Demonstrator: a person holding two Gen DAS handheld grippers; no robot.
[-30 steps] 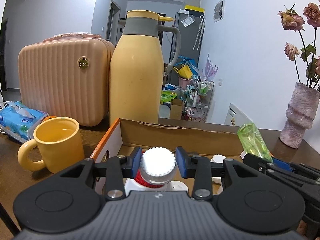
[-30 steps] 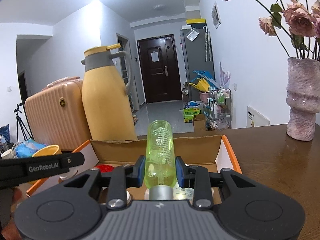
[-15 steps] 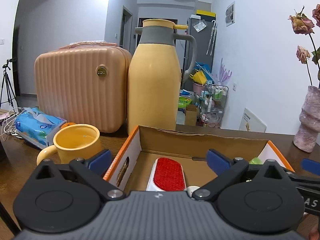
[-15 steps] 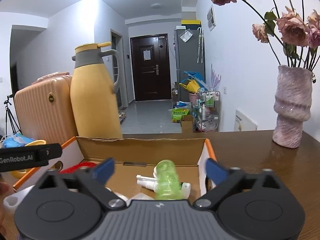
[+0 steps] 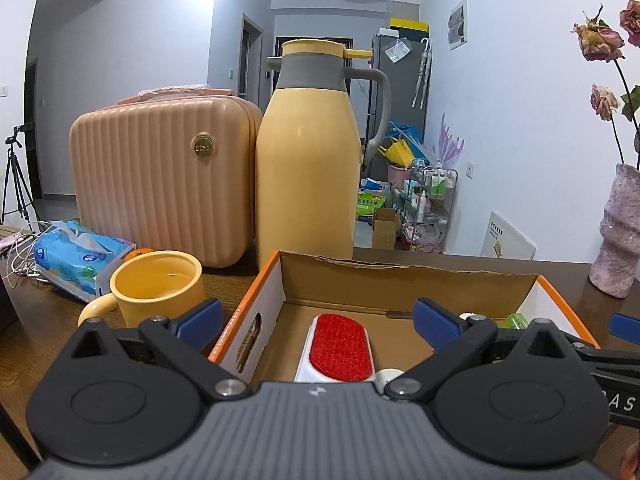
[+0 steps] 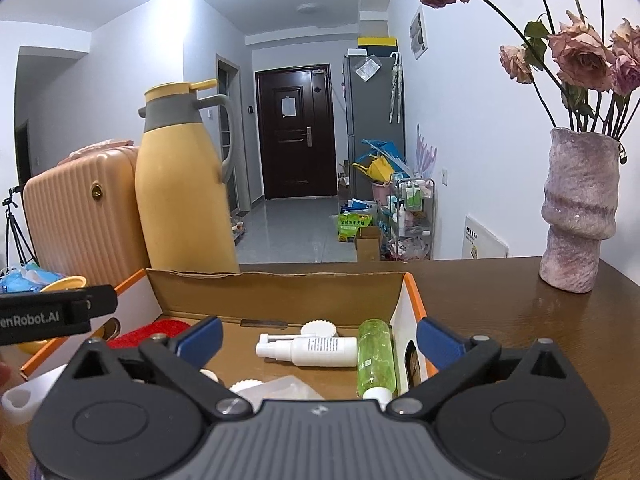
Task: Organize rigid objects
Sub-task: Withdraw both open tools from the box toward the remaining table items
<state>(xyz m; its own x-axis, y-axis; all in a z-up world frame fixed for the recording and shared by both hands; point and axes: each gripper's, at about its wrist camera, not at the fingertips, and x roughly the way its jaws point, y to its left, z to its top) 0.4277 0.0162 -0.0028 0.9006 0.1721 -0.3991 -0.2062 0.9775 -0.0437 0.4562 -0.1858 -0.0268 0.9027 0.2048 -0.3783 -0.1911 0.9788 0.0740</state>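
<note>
On my left camera, the left tongs (image 5: 318, 322) stand spread wide with nothing between the pads. Left of them a yellow mug (image 5: 160, 292) sits on the counter (image 5: 36, 320), with a tissue pack (image 5: 80, 256) beyond it, then a ribbed peach case (image 5: 160, 176) and a tall yellow jug (image 5: 308, 160) behind the cardboard box (image 5: 404, 284). The box lies straight ahead of the tongs, and inside it a white brush with a red pad (image 5: 340, 346) rests on the floor, just past the pads and between them.

On my right camera, the right tongs (image 6: 318, 340) are likewise wide apart and empty. Only this view shows the rest of the box's (image 6: 280, 292) contents: a white spray bottle (image 6: 312, 350) lying on its side, and a green bottle (image 6: 375, 358) lying along the right wall, both between the spread pads but untouched. A pink vase (image 6: 576, 212) of dried roses stands on the counter well to the right.
</note>
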